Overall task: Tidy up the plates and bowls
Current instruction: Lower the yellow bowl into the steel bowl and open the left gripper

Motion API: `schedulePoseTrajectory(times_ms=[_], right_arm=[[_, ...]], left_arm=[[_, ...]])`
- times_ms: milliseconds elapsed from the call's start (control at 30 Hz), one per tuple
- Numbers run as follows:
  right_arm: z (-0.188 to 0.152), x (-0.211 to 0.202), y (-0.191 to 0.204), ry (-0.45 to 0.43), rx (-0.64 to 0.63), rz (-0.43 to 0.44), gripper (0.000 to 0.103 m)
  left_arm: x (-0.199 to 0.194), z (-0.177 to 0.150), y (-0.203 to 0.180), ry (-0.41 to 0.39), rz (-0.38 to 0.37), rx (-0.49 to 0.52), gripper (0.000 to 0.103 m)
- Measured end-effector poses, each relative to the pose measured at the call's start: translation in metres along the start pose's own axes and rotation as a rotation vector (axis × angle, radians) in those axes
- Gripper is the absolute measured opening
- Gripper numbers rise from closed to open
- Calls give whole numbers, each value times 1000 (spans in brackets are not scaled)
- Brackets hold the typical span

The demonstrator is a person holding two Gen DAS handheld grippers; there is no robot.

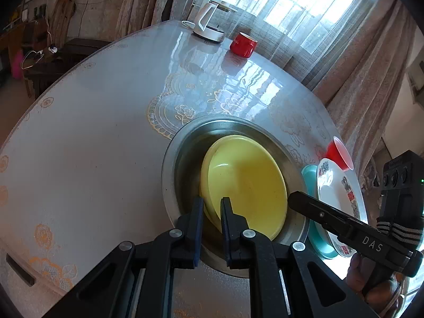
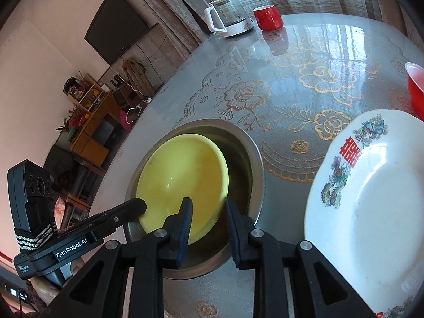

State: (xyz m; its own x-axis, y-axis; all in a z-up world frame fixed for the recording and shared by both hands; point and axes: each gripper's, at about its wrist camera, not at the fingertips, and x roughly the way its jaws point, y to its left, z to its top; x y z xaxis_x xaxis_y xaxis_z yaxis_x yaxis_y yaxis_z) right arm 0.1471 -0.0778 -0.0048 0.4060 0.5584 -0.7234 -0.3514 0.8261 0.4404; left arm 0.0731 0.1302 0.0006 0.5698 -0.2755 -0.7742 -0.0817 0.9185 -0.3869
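A yellow plate leans tilted inside a steel basin on the table; it also shows in the right wrist view within the basin. My left gripper has its two fingers either side of the plate's near rim, closed on it. My right gripper is open with the plate's right edge between its fingers, not touching. A white plate with red and green dragon print lies to the right, resting on a teal plate.
A red plastic cup stands beyond the white plate. A red mug and a glass kettle with white handle stand at the table's far edge. The table has a glossy floral cover. Curtains hang behind.
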Motion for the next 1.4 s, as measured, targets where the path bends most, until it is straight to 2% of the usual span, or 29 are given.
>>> schedulePoseTrajectory(times_ms=[233,667,933,1033,1167,1400], right_arm=[[-2,3,9,-16,-73,-55,29],[-6,0,5,-36,-70,-31,30],[-14,-16,8,-105,-79,-6,40],[-15,-31,7,-153,-71,8,49],[-18,-49,-5,-199,-26,13,56],[-25,-75,-31,-253,42,-20,58]], left_arm=[[0,0,-2,-12,37,27,13],[-4,-7,-12,-53,110,106,13],[-11,-7,-25,-122,198,180,13],[-14,-5,-35,-157,225,223,15],[-16,-6,-49,-173,211,260,17],[-14,-9,-79,-190,190,344,18]])
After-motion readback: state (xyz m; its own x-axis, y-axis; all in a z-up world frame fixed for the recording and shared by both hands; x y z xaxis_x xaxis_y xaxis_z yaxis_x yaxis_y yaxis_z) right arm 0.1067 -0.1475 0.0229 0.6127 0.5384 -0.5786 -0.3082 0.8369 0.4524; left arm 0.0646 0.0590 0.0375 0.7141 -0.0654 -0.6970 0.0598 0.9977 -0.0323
